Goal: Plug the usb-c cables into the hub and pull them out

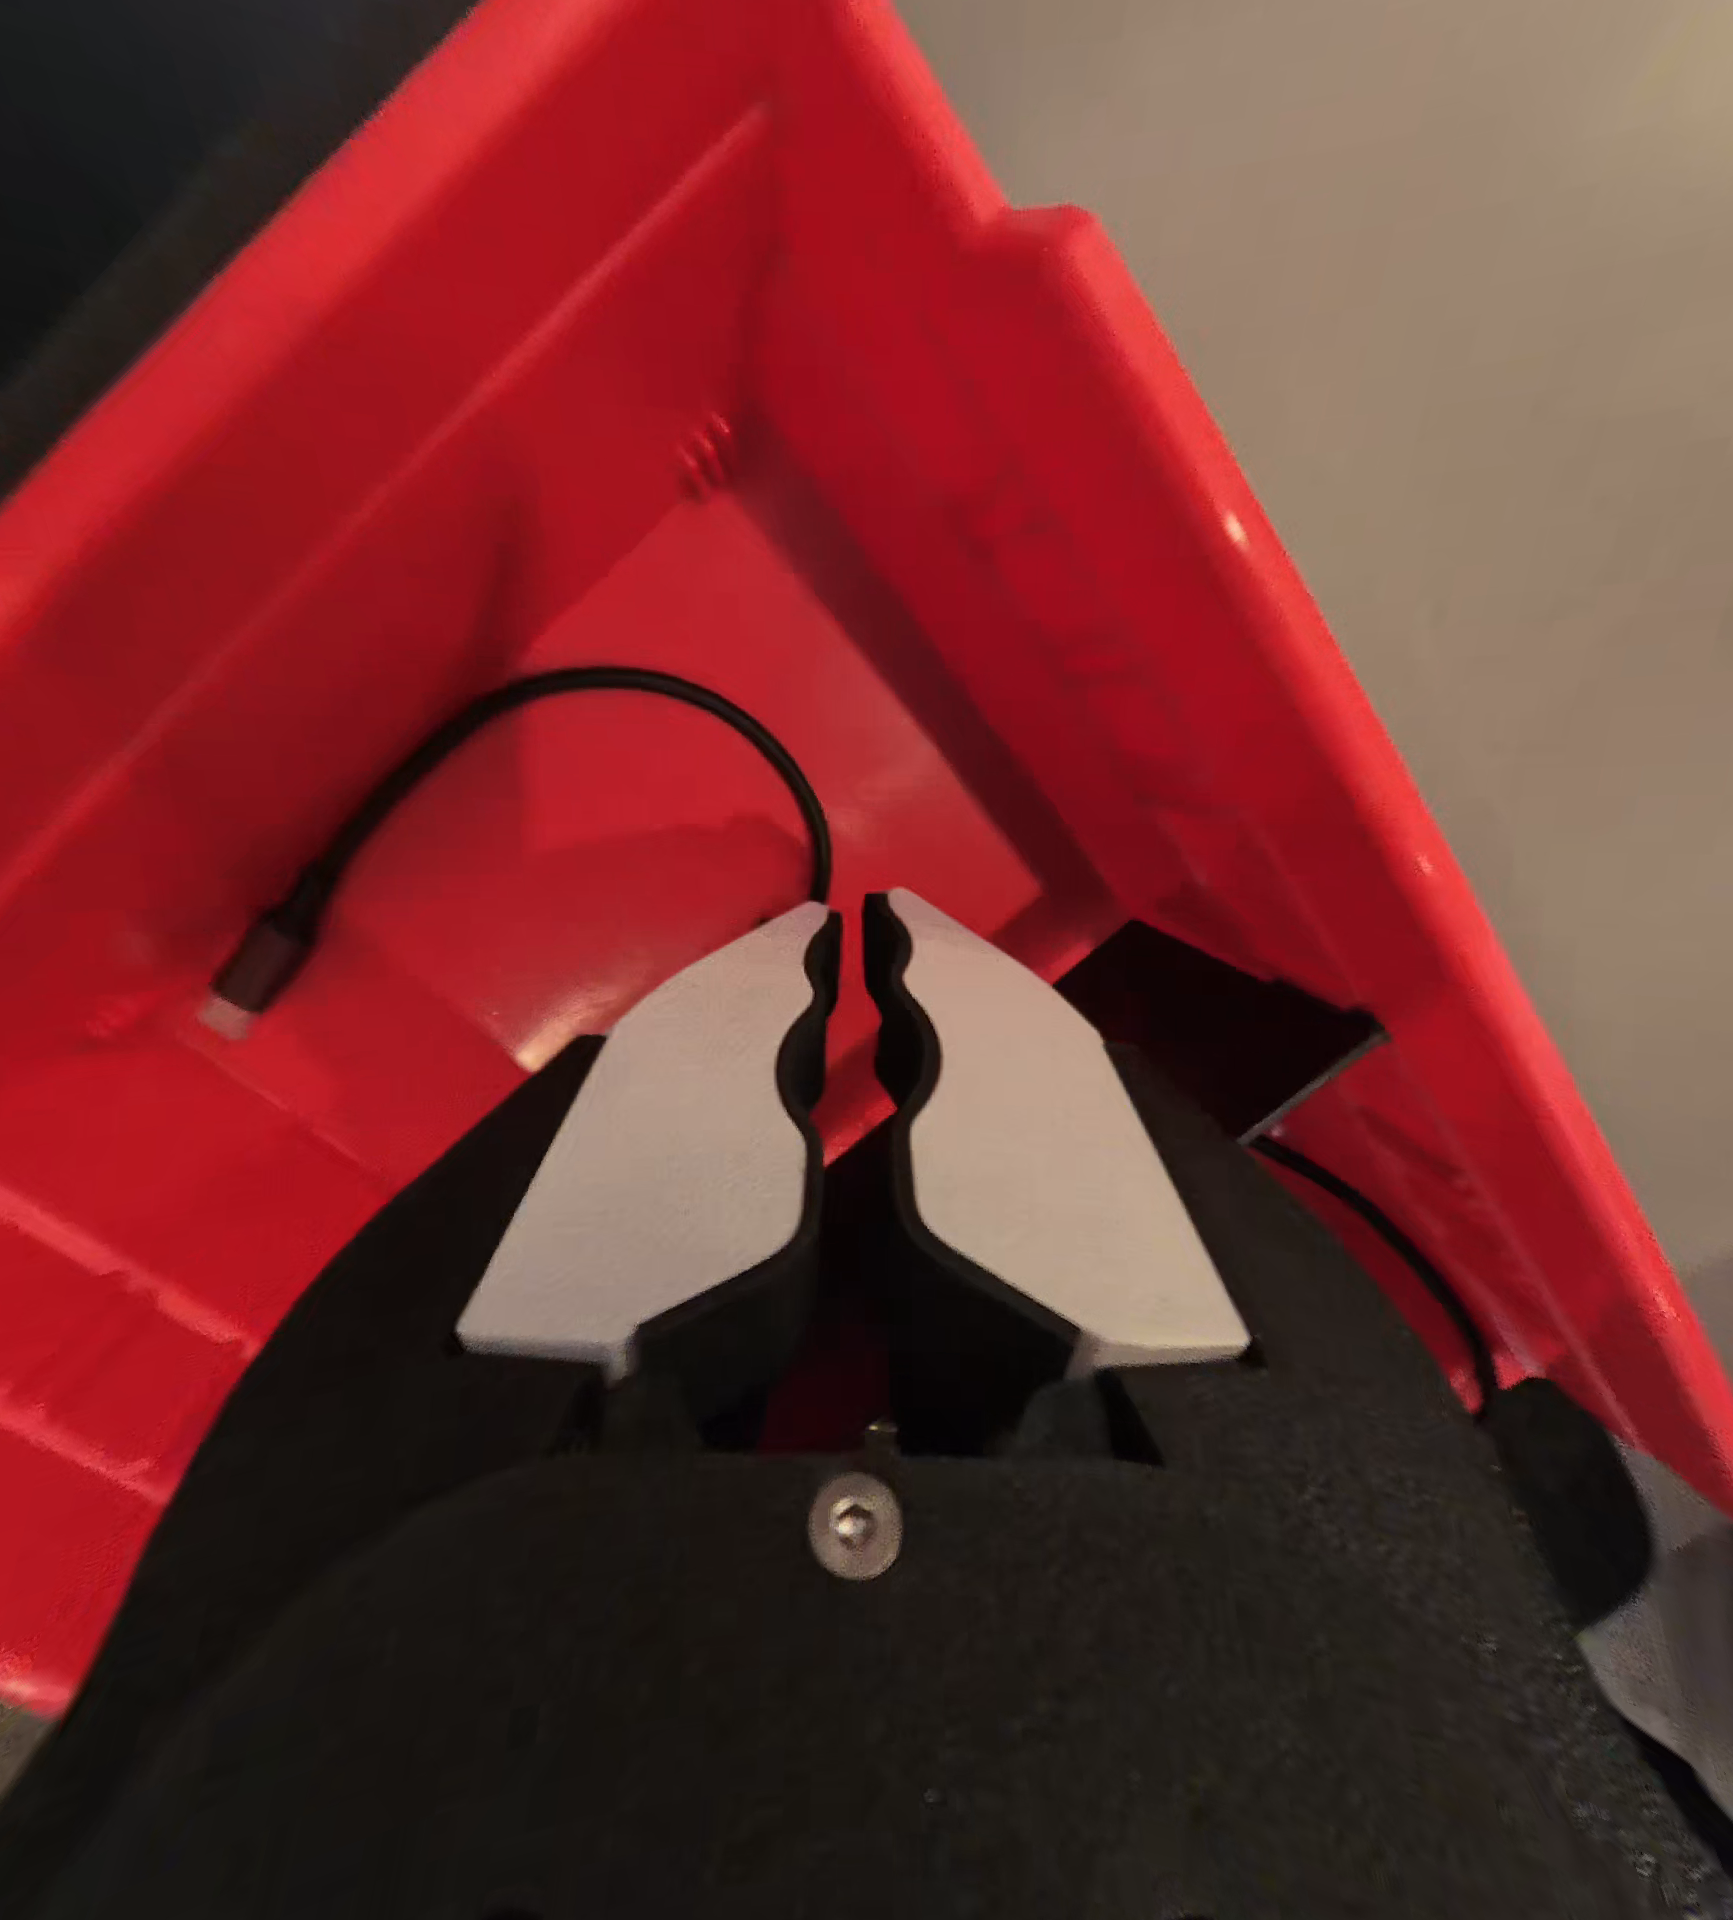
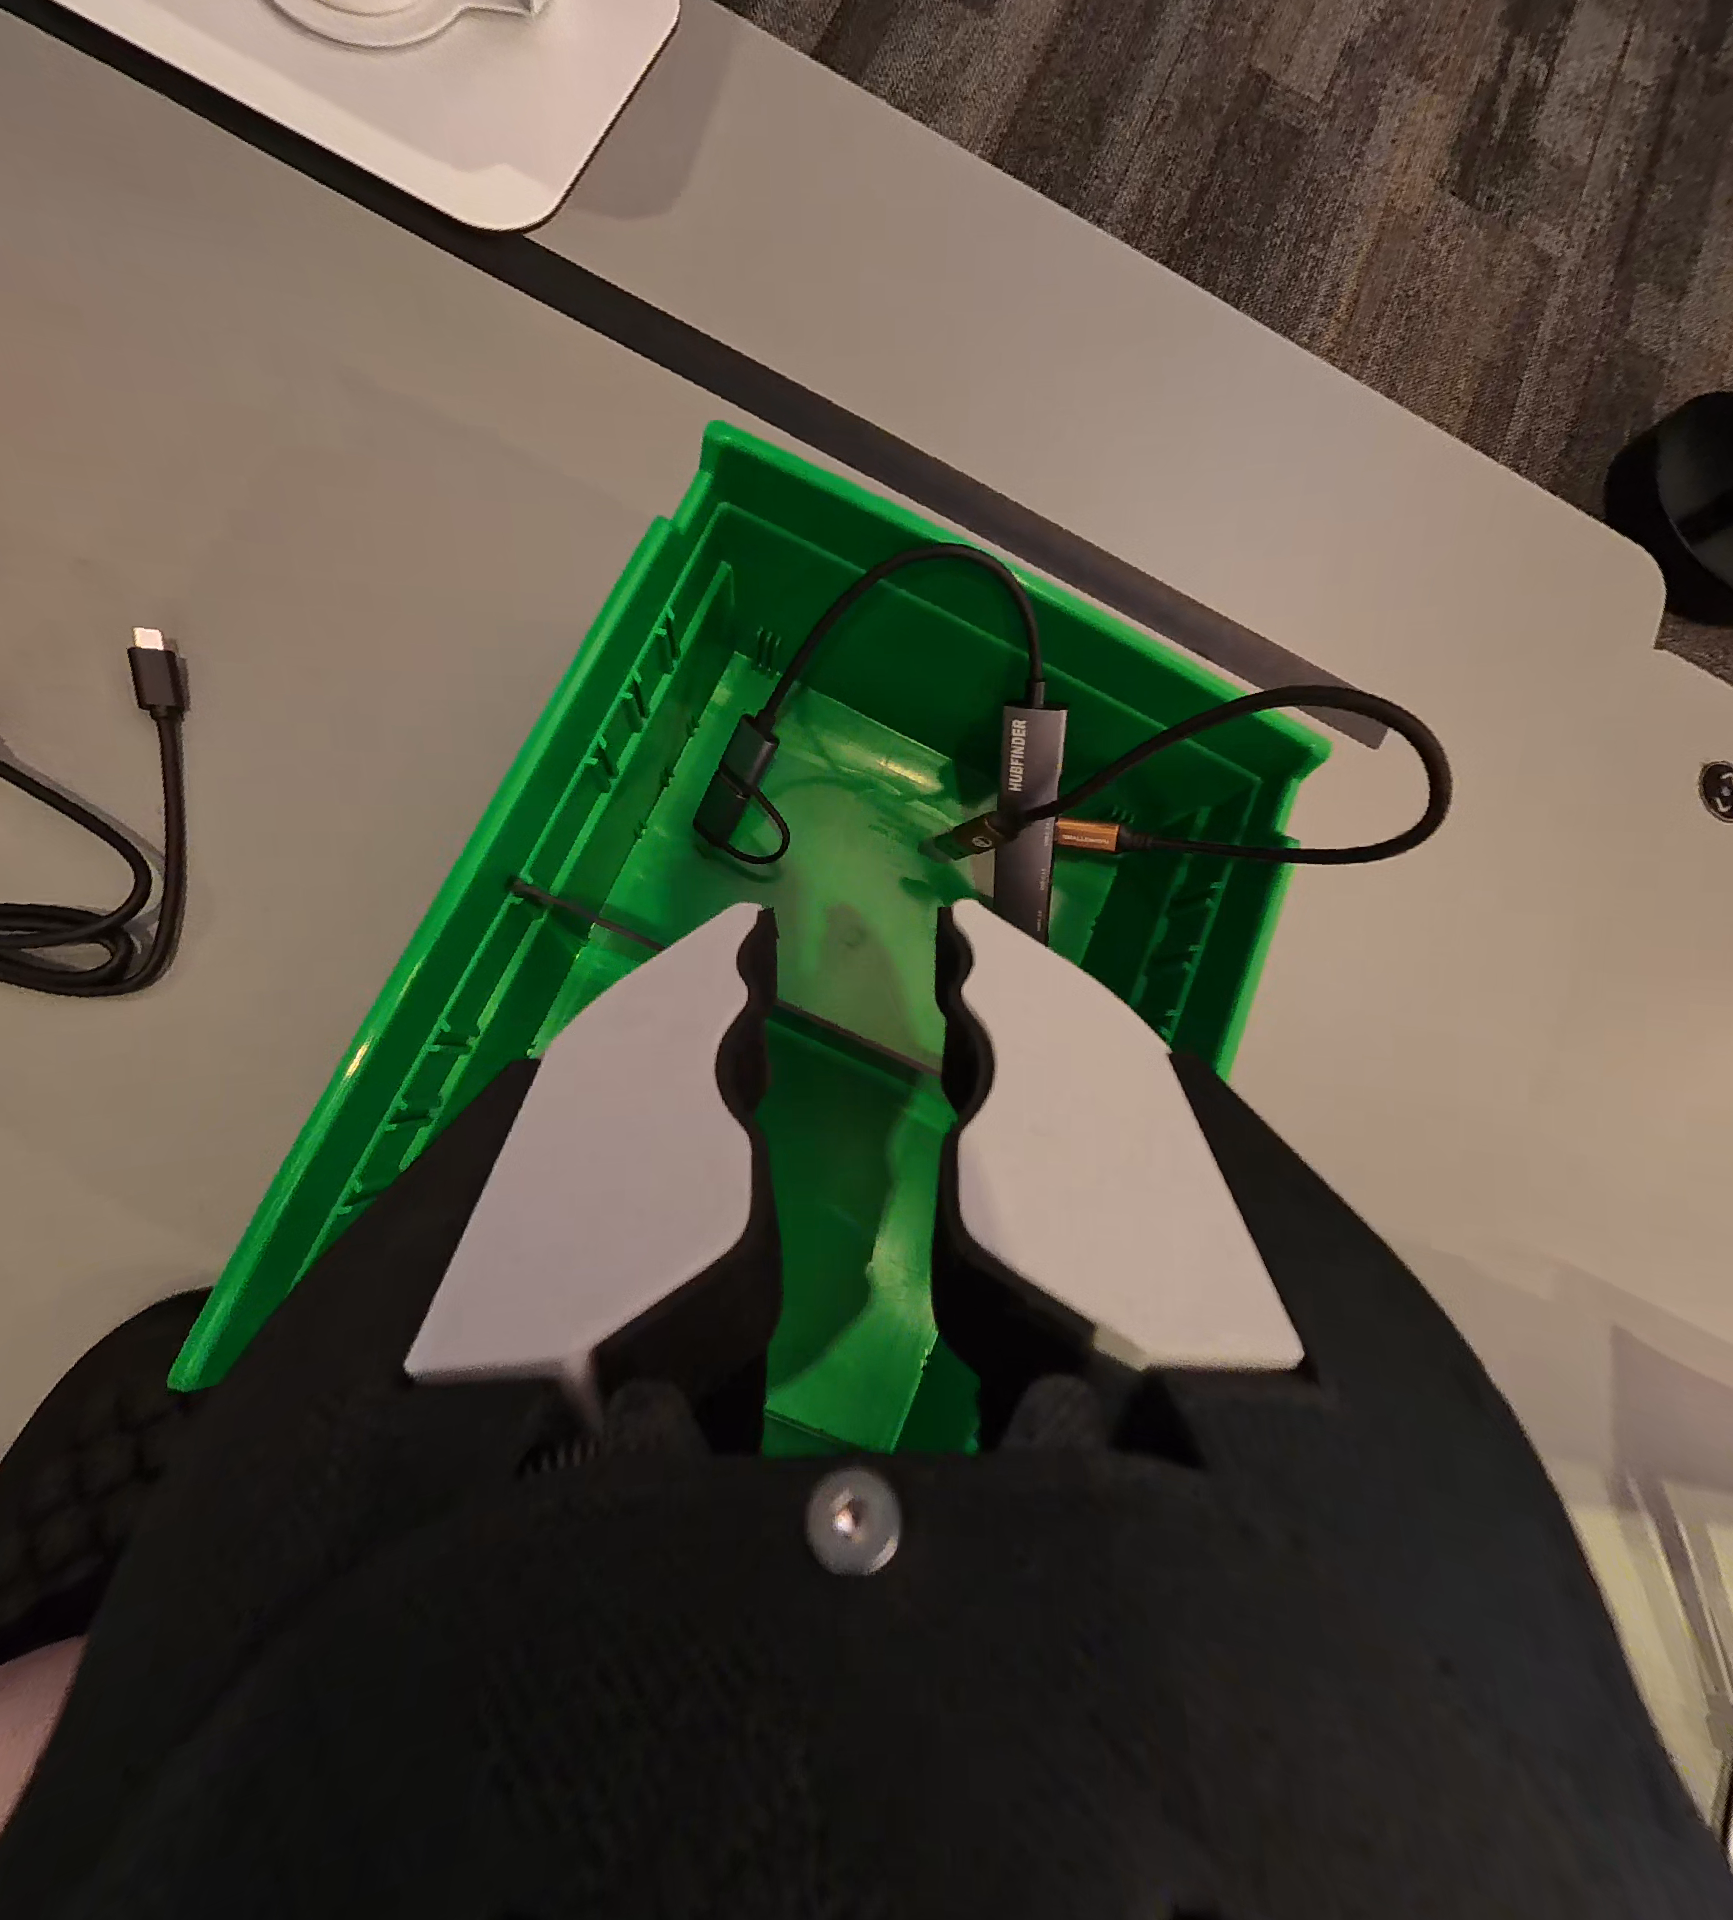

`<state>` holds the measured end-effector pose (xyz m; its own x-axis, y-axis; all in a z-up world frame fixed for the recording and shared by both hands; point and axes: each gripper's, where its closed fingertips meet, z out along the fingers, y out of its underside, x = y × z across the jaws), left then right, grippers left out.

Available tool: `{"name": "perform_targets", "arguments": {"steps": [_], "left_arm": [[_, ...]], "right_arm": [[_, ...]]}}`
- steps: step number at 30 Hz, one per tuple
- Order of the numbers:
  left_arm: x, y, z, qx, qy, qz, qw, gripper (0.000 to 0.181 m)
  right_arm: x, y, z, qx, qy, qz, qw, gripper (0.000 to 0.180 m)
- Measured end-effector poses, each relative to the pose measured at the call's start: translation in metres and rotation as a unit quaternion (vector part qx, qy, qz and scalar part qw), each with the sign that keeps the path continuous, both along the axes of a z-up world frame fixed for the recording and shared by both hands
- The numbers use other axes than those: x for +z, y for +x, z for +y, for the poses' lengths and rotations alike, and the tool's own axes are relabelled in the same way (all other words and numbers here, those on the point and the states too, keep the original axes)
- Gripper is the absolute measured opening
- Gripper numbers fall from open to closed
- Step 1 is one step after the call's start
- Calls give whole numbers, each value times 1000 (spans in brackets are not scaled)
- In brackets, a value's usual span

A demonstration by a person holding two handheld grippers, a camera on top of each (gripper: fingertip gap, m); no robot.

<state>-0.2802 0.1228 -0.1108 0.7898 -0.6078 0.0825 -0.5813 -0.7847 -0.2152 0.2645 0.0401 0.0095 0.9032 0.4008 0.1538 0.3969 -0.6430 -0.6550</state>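
Note:
In the left wrist view my left gripper (image 1: 849, 914) reaches into a red bin (image 1: 342, 499). Its jaws are almost closed on a thin black USB-C cable (image 1: 633, 681), which arcs from the tips to a dark plug (image 1: 264, 956) on the bin floor. In the right wrist view my right gripper (image 2: 851, 914) is open and empty above a green bin (image 2: 623, 748). In that bin lie a grey hub (image 2: 1026, 800) with its short lead and end plug (image 2: 737, 774), and a black cable with gold plugs (image 2: 1085, 836) that loops over the bin's right rim.
A black flat object (image 1: 1226, 1018) and another thin cable (image 1: 1381, 1236) lie by the red bin's right wall. On the grey table (image 2: 322, 436), left of the green bin, lies a bundle of black cables with a loose USB-C plug (image 2: 155, 675). A white pad (image 2: 446, 114) sits at the far edge.

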Motion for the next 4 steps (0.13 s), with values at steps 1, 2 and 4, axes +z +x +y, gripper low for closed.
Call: {"name": "perform_targets", "arguments": {"steps": [1, 2, 4], "left_arm": [[-1, 2, -2, 3, -11, -8, 1000, 7], [-1, 4, -2, -8, -16, -11, 1000, 9], [-1, 0, -2, -49, -9, 15, 999, 9]], "right_arm": [[-1, 0, 0, 0, -2, 0, 1000, 30], [-1, -1, 0, 1, -4, -2, 1000, 30], [-3, -3, 0, 5, -7, -7, 1000, 30]]}}
